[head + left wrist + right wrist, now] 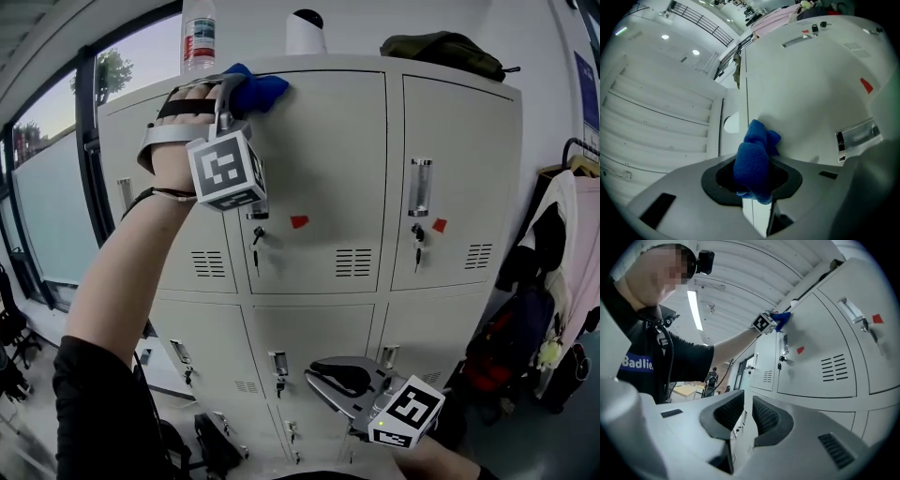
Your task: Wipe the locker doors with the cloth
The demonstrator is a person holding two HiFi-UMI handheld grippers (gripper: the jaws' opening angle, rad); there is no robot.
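A bank of pale grey lockers [328, 150] fills the wall, with a window [47, 187] at its left side and coats [562, 253] hanging off its right side.

Nearest us, low down in front of the bottom row of doors, there's the right gripper [328, 382]. Its dark pads sit just apart with a narrow slit between them, and nothing is in that slit.

Up goes the eye along the bare left arm to the left hand [183, 141], raised high. The left gripper [230, 94] is clenched on the blue cloth [255, 91], which bulges out bunched between the jaws. The cloth is pressed flat against the top left corner of the middle upper door, right under the top edge of the lockers. Below it on that same door are a key [256, 239] in the lock and a small red tag [298, 222].

Farthest off, on the lockers' top edge: a water bottle [199, 36] above the left door, a white canister with a black cap [306, 33] above the middle one, and a dark green bag [441, 49] toward the right corner.
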